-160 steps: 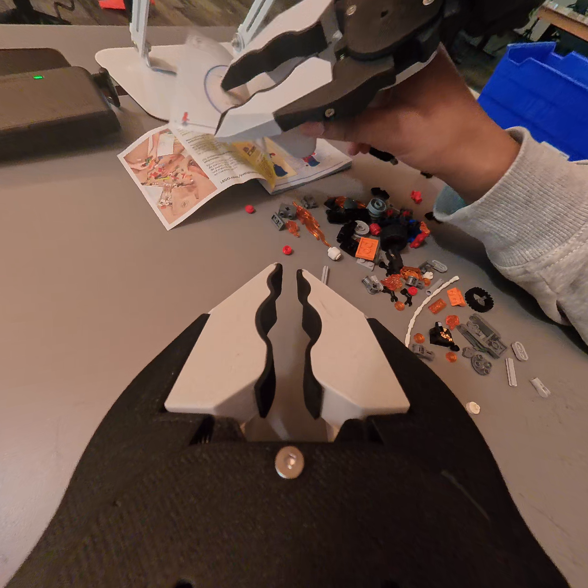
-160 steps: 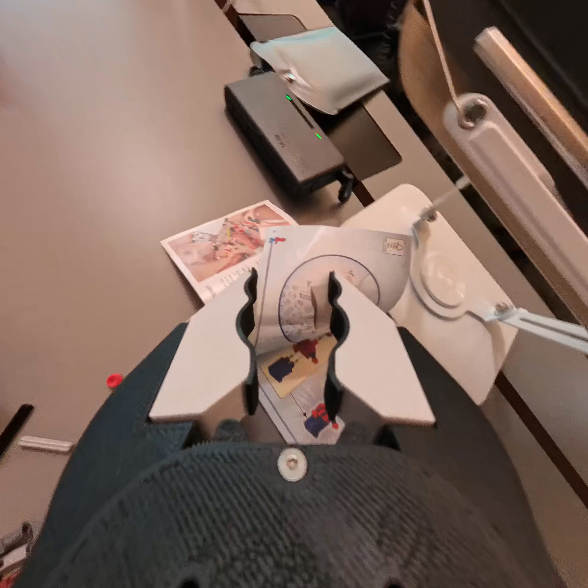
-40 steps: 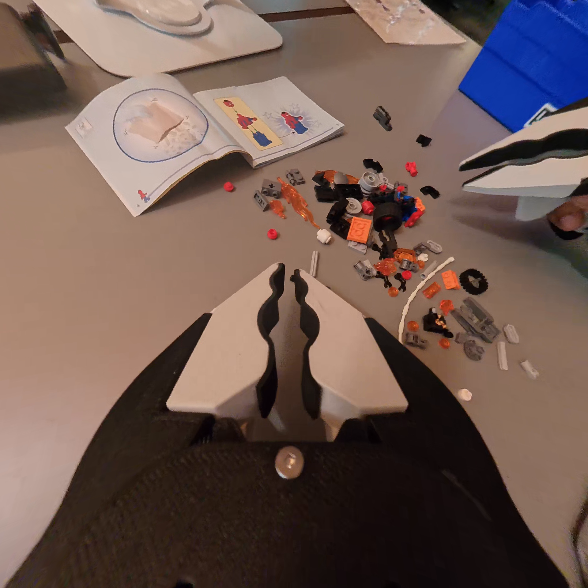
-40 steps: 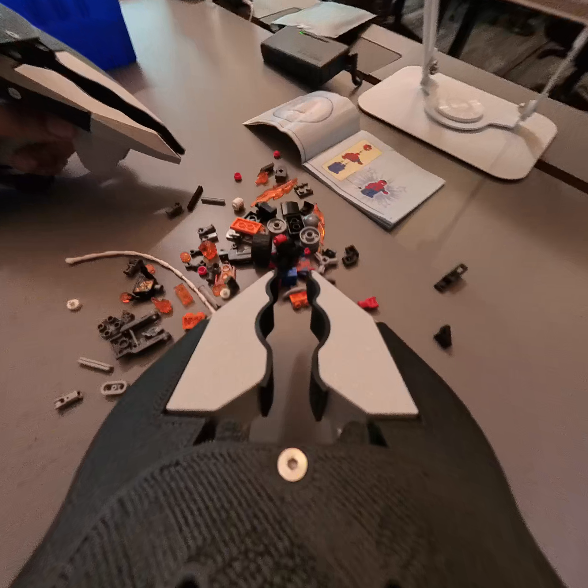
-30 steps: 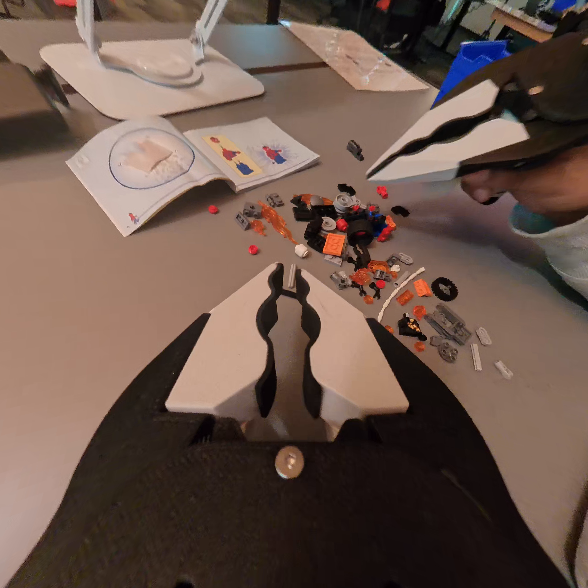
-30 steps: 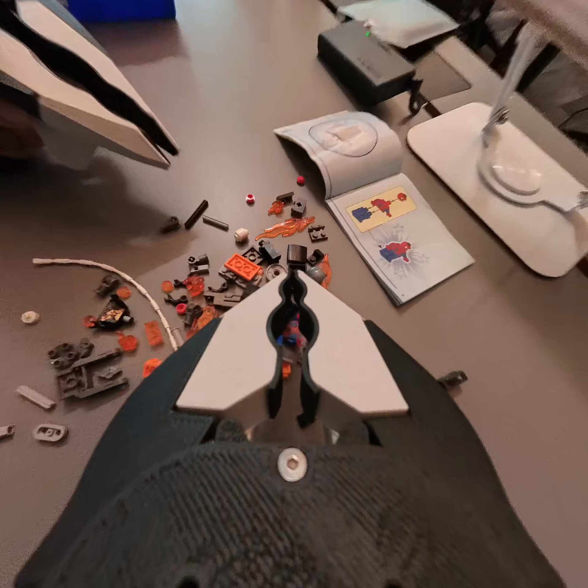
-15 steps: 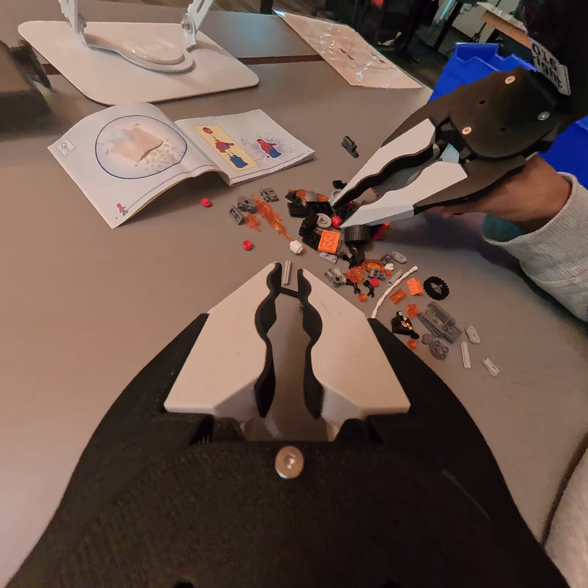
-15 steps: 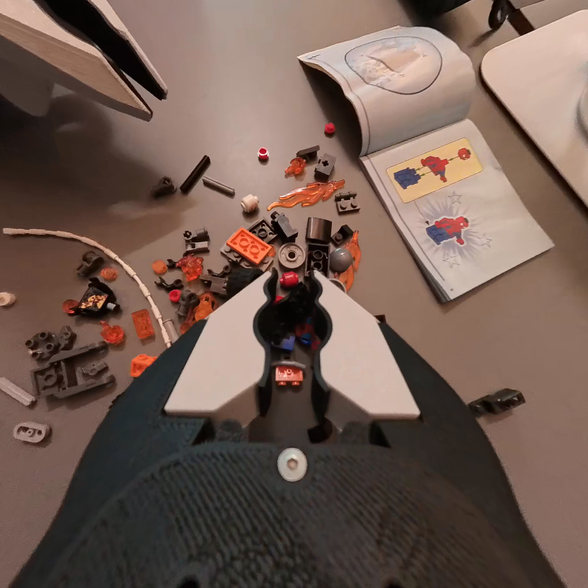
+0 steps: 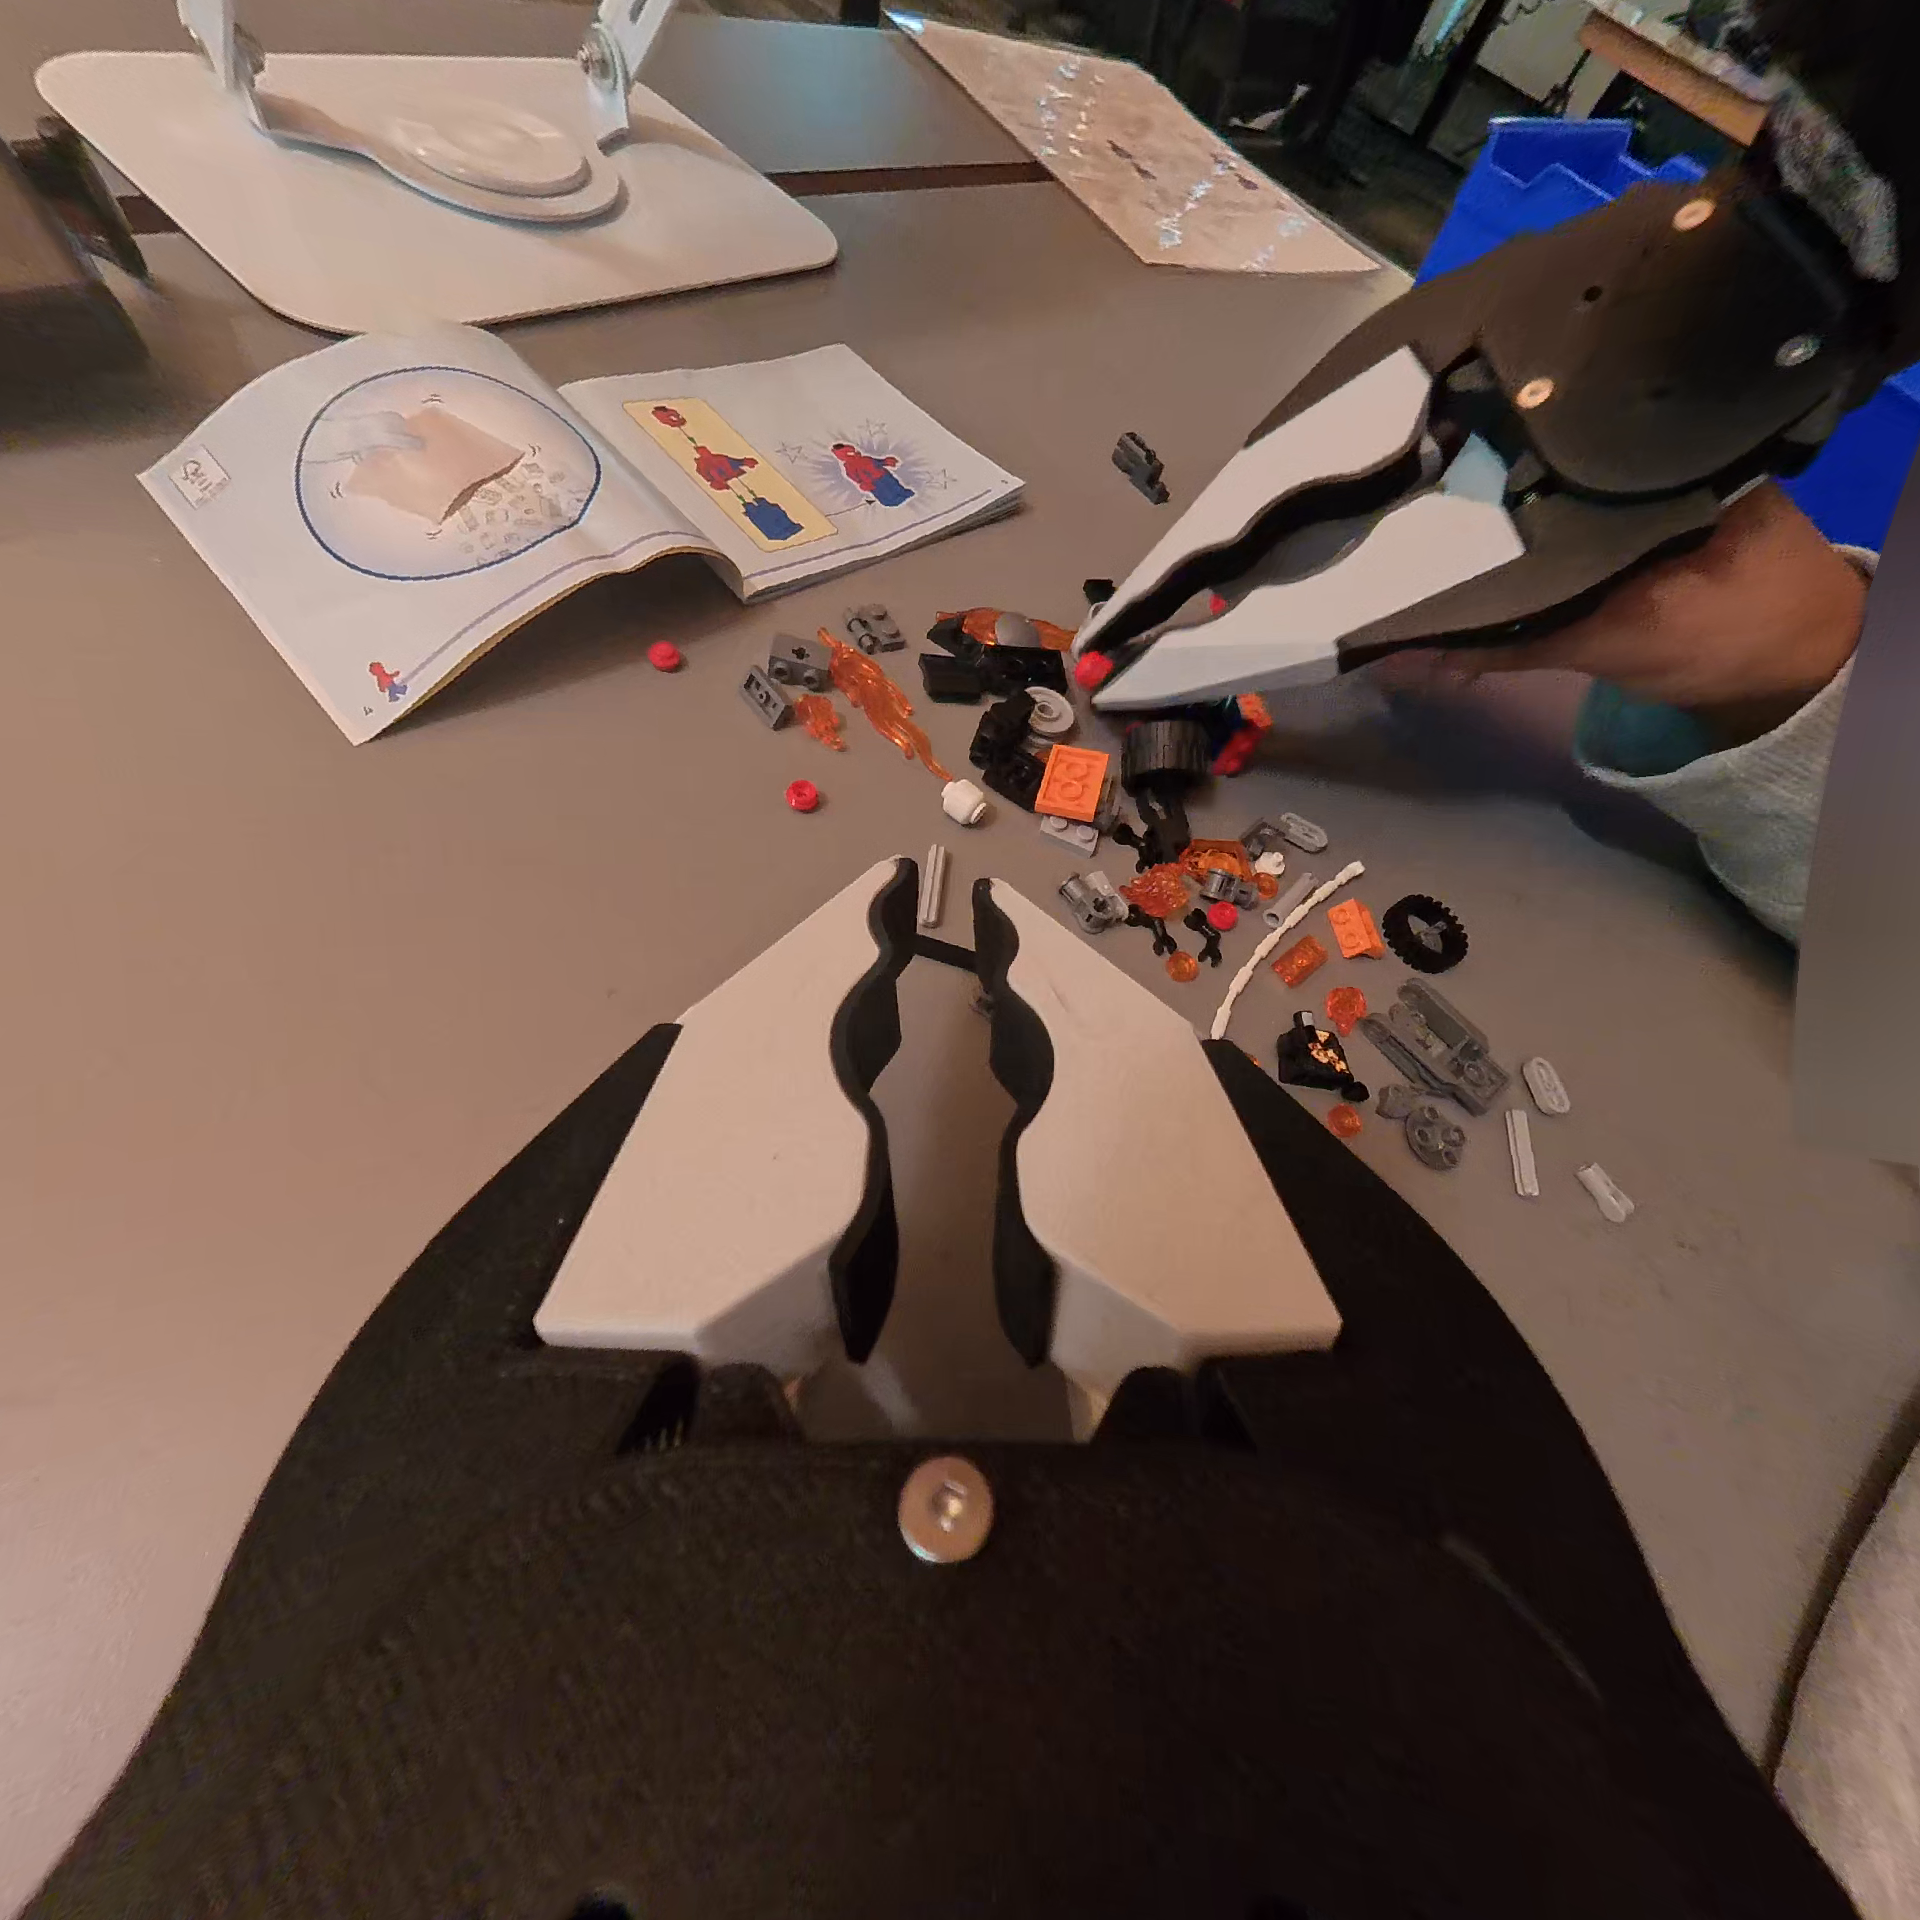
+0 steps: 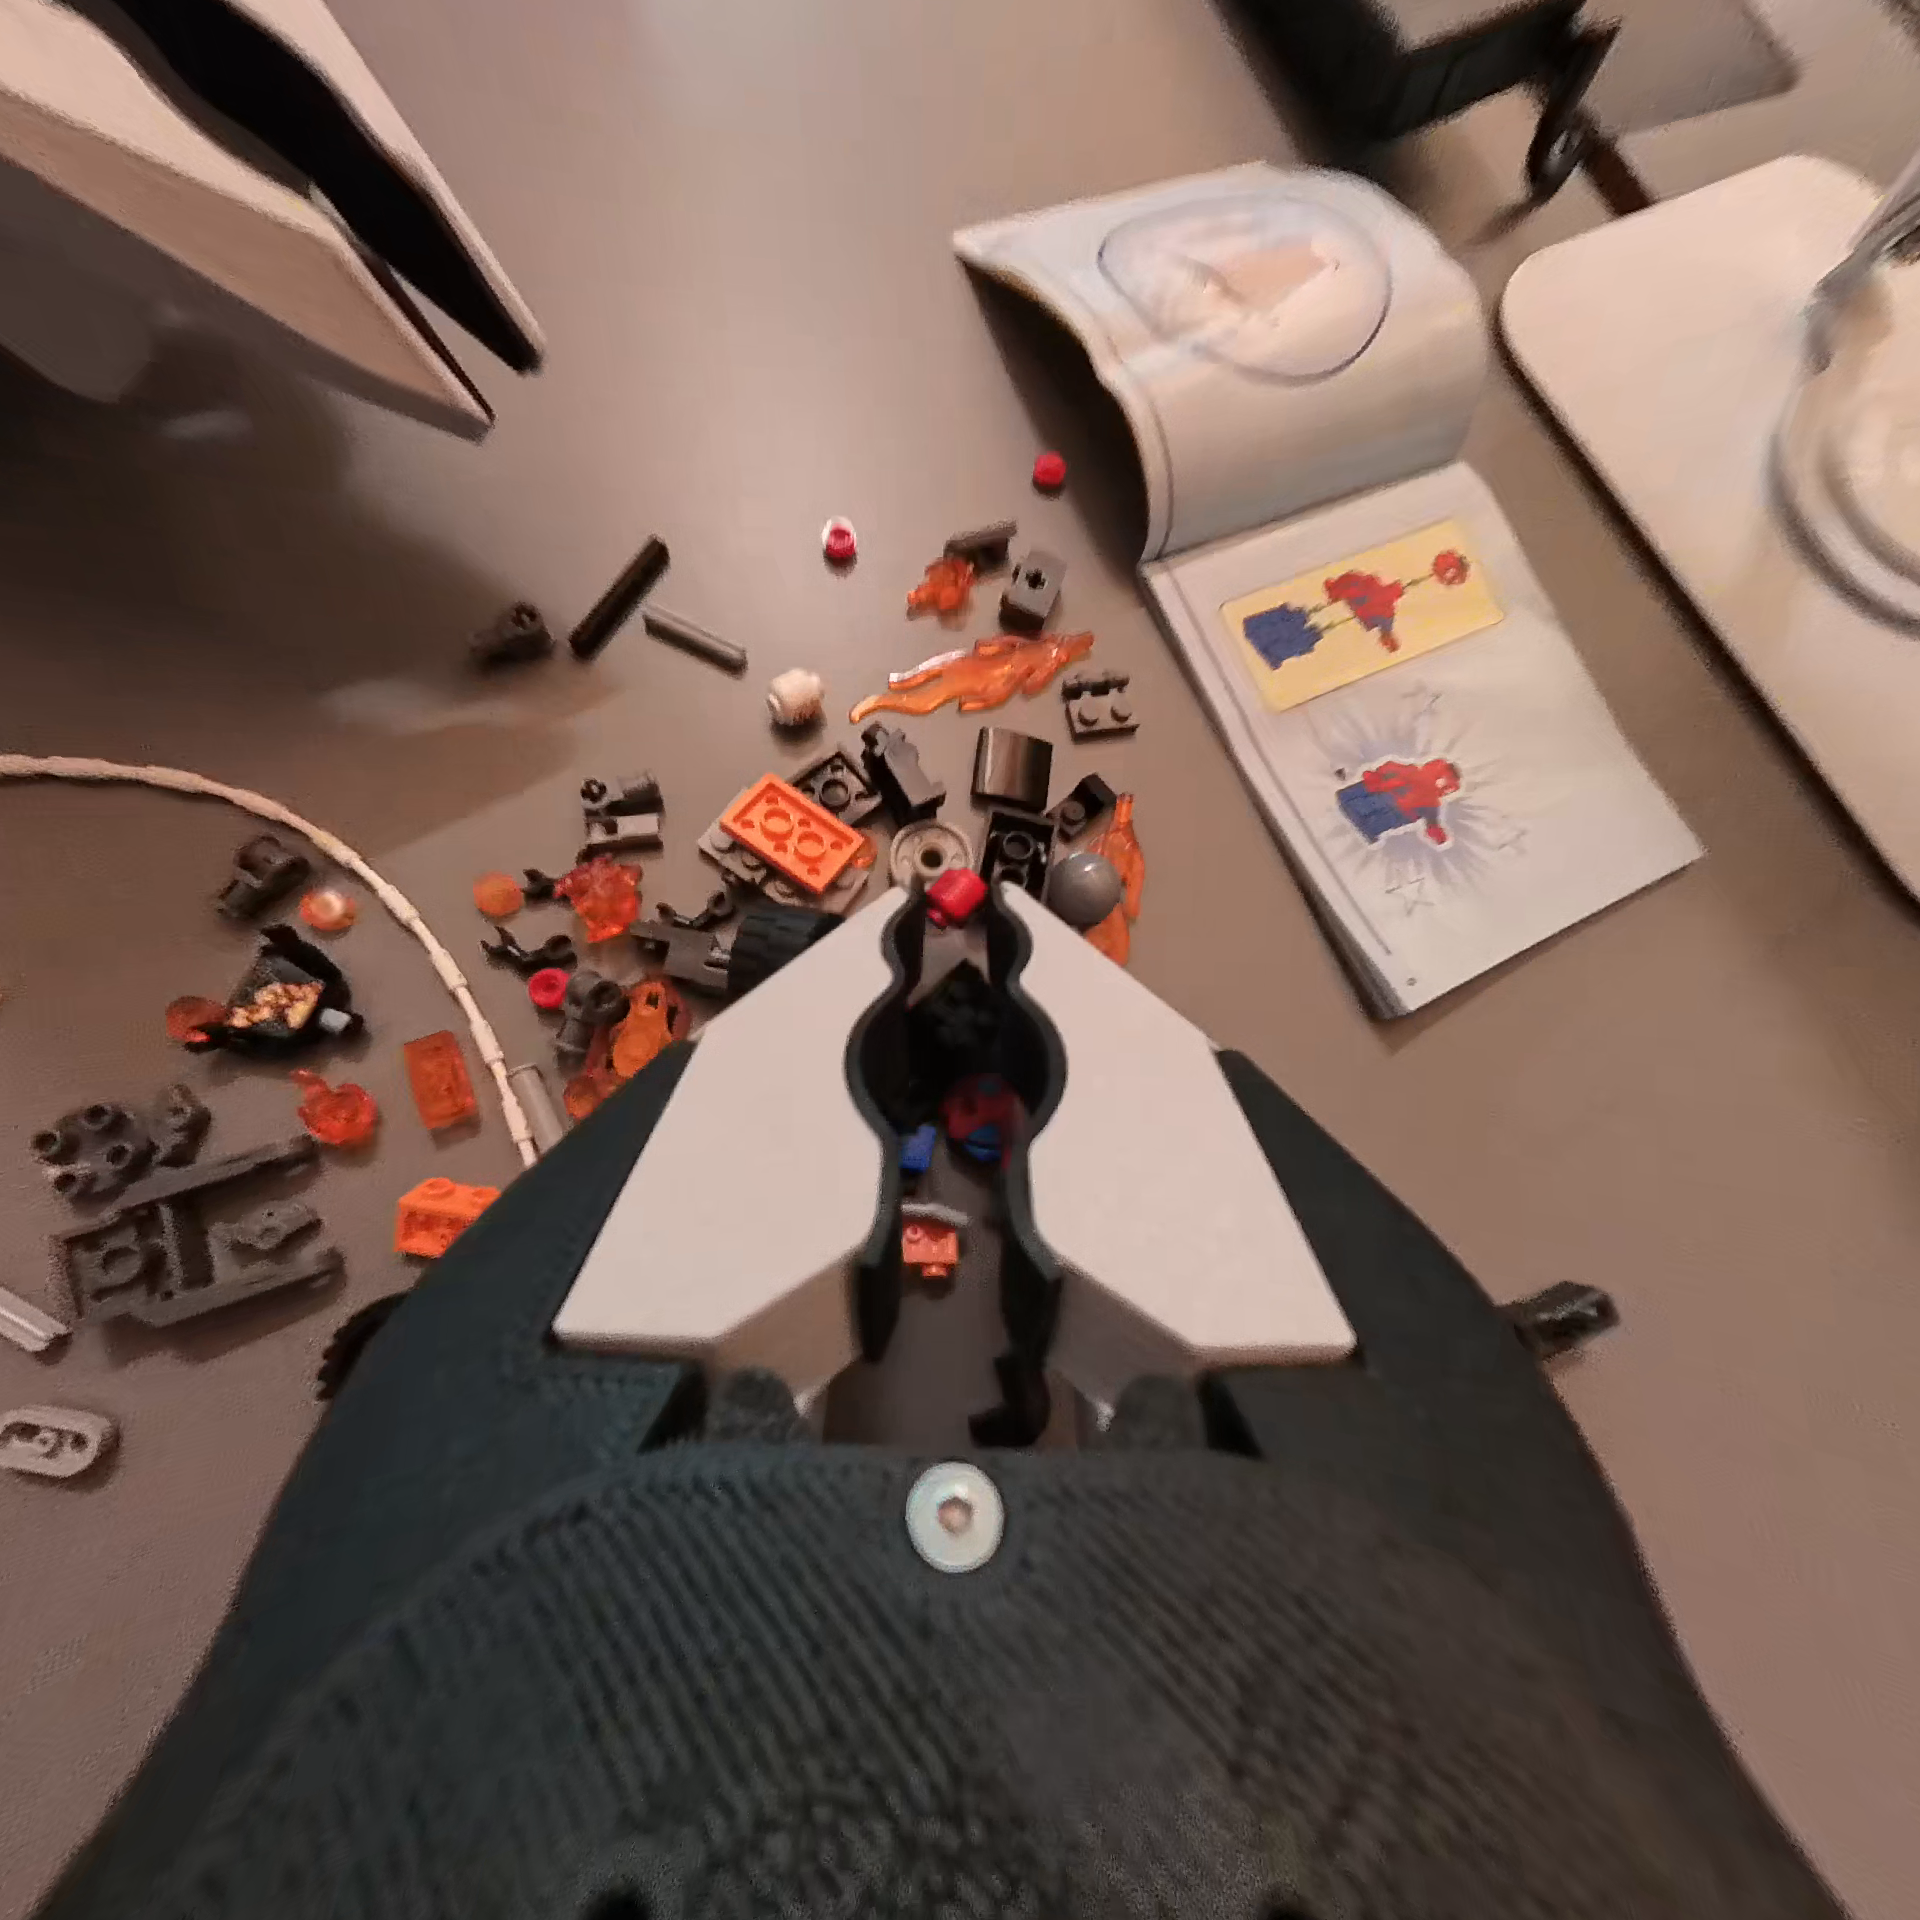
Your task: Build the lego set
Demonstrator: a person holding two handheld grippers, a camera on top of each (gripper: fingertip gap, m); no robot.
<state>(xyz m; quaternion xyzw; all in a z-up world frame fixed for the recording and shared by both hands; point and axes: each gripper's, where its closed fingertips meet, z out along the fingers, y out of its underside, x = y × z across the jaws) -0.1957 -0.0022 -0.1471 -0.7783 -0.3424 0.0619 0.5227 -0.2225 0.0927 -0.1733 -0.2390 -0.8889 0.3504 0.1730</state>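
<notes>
Loose Lego pieces lie in a pile on the grey table, among them an orange plate (image 9: 1075,779) (image 10: 795,831), a black tyre (image 9: 1164,753) and clear orange flame pieces (image 10: 977,670). My right gripper (image 10: 954,902) is down on the pile and shut on a small red piece (image 10: 954,894). It also shows in the left wrist view (image 9: 1091,673) with the red piece (image 9: 1088,668) at its tips. My left gripper (image 9: 940,888) hovers just short of the pile, slightly open and empty. A grey rod (image 9: 933,883) lies on the table in line with its tips.
An open instruction booklet (image 9: 582,499) (image 10: 1403,727) lies beyond the pile. A white lamp base (image 9: 416,208) stands behind it. A blue bin (image 9: 1538,177) and a clear plastic sheet (image 9: 1143,177) are at the far right. A white string piece (image 9: 1278,935) curves through the pieces. My hands' fingertips stand some 11 cm from each other.
My right gripper left the booklet, came down onto the pile and closed on the small red piece. My left gripper barely moved and kept the same narrow gap.
</notes>
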